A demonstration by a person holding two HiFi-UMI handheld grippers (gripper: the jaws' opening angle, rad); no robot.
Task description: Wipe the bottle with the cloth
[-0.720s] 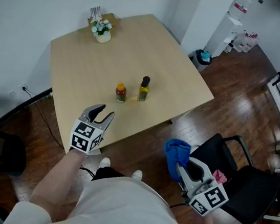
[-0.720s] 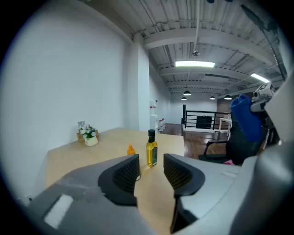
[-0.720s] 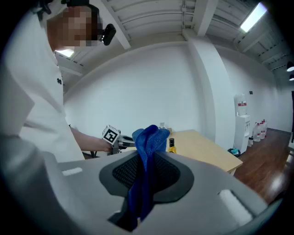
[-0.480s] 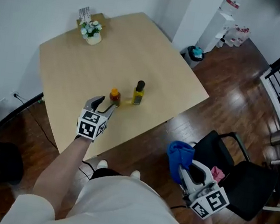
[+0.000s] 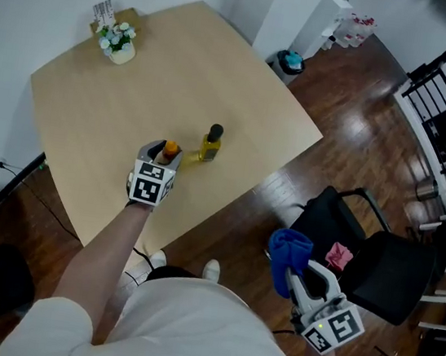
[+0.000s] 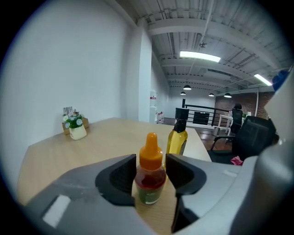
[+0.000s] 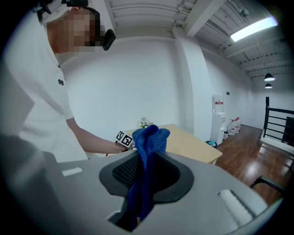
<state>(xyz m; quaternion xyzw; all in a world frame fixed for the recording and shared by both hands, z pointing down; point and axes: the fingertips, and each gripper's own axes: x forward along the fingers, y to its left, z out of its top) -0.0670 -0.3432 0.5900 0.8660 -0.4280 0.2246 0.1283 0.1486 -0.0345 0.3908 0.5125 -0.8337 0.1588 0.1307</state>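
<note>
A small red-sauce bottle with an orange cap (image 6: 150, 182) stands on the light wooden table (image 5: 117, 109). My left gripper (image 6: 150, 167) has its jaws around the bottle's body, and both pads touch its sides. In the head view the left gripper (image 5: 163, 153) sits at the orange cap (image 5: 170, 148). A yellow oil bottle with a black cap (image 5: 210, 142) stands just to the right of it and just behind it (image 6: 177, 136). My right gripper (image 5: 301, 276) hangs off the table over the floor, shut on a blue cloth (image 5: 287, 252) that sticks up from its jaws (image 7: 148, 142).
A white pot of flowers (image 5: 120, 43) with a card holder stands at the table's far corner. A black chair (image 5: 374, 272) with a pink item (image 5: 339, 255) is right of the right gripper. A bin (image 5: 289, 61) stands on the wood floor beyond the table.
My left gripper moved forward across the table to the orange-capped bottle and now has it between its jaws. The right gripper kept hold of the cloth and barely moved.
</note>
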